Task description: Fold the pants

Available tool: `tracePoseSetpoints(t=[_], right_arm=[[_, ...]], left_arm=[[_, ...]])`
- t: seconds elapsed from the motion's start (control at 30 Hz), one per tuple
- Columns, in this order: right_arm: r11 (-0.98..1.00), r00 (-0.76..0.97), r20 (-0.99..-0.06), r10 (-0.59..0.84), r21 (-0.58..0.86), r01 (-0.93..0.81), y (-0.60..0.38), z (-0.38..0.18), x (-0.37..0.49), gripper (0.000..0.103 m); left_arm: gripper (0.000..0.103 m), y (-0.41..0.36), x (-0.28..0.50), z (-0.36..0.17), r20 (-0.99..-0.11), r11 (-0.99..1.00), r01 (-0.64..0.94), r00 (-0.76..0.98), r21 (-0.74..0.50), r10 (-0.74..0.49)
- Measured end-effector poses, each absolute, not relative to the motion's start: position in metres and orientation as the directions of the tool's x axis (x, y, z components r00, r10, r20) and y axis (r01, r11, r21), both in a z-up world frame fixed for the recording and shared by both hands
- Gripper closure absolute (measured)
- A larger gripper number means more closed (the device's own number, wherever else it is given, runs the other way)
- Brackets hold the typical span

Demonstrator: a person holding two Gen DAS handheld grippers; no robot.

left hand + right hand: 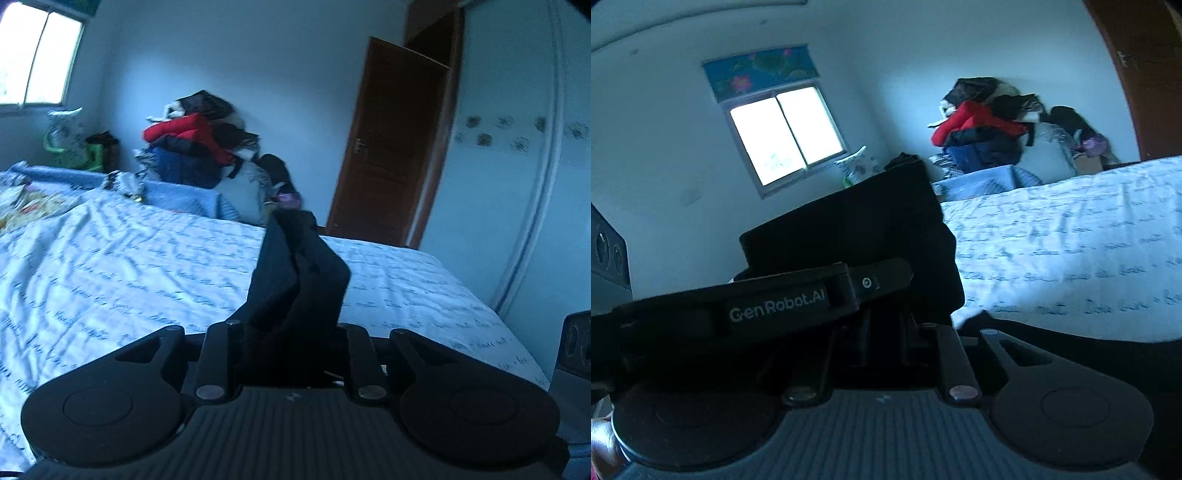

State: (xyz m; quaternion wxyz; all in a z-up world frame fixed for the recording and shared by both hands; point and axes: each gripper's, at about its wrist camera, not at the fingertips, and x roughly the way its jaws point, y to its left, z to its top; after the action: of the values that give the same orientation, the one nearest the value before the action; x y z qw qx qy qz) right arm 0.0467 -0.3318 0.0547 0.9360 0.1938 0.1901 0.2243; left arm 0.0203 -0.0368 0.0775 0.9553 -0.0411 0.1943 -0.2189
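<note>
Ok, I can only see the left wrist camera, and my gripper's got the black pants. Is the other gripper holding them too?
Observer: Yes, the right gripper is shut on the black pants as well.
Operator: Is anything else on it?
Observer: A black strap reading GenRobot.AI lies across it.
Operator: What's above the window?
Observer: A flowered blind, rolled up over the window.

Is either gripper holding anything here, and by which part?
Both grip the black pants: the left gripper pinches a bunched fold or edge, and the right gripper another part. Which part of the garment cannot be told.
</note>
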Motion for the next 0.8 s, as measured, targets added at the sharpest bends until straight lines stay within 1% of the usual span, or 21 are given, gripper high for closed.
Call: tracePoseSetpoints(t=[0.2,0.27,0.33,0.5,0.8], right_arm=[[0.832,0.856,-0.274,0.438,0.485,-0.270,-0.365,0.045,0.037,0.087],[0.830,0.861,-0.283,0.422,0.502,-0.242,-0.375,0.039,0.035,0.087],[0.821,0.867,-0.276,0.415,0.525,-0.225,-0.384,0.034,0.032,0.087],[0.806,0.887,-0.260,0.381,0.563,-0.182,-0.406,0.020,0.025,0.087],[0.799,0.904,-0.280,0.322,0.593,-0.101,-0.443,-0.003,0.024,0.087]], left_arm=[[0.074,-0.072,0.024,0.066,-0.369,0.855,0.489,0.773,-0.171,-0.516],[0.074,-0.083,0.025,0.061,-0.385,0.846,0.505,0.756,-0.171,-0.529],[0.074,-0.094,0.021,0.057,-0.383,0.834,0.527,0.745,-0.162,-0.546],[0.074,-0.120,0.021,0.045,-0.403,0.812,0.565,0.716,-0.145,-0.570],[0.073,-0.157,0.026,0.020,-0.427,0.780,0.605,0.670,-0.159,-0.607]])
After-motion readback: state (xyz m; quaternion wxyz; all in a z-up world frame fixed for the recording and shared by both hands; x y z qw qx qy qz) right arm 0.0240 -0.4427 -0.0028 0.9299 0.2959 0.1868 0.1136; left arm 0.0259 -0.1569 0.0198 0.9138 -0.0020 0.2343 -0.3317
